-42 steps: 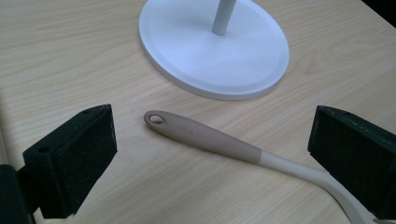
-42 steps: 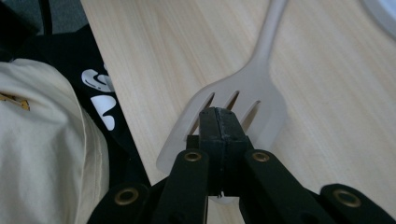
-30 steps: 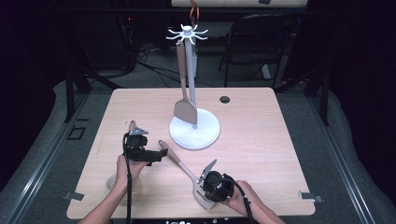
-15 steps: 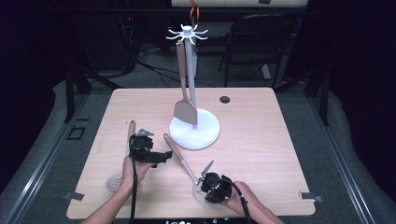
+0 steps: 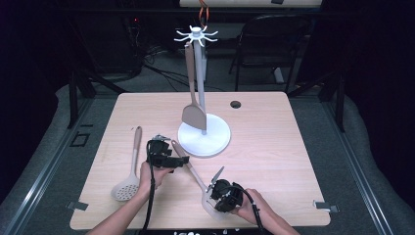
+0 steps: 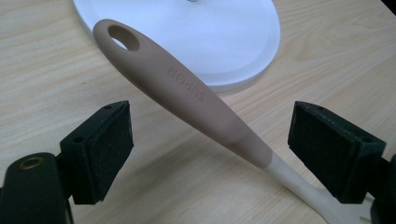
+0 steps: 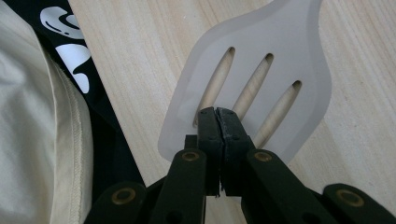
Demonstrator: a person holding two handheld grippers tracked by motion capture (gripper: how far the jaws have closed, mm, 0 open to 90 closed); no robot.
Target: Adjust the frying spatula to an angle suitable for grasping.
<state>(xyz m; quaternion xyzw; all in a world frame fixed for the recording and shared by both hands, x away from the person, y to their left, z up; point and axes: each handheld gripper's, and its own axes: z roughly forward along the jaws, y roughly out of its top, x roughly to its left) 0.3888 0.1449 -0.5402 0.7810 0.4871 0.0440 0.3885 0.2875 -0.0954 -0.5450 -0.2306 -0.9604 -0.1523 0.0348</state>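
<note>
The left tongs [image 5: 169, 152] had dropped over the slotted turner's handle [image 6: 187, 100], pads apart but closing, while the right tongs [image 7: 218, 116] clamped its blade [image 7: 261, 70], readying a lift.

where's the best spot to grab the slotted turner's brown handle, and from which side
Grip the slotted turner on the thick brown waist below its hanging hole, across its width from above. The left gripper, jaws just closing, already straddles it there; the handle end sits raised off the table, leaving room for the pads.
</note>
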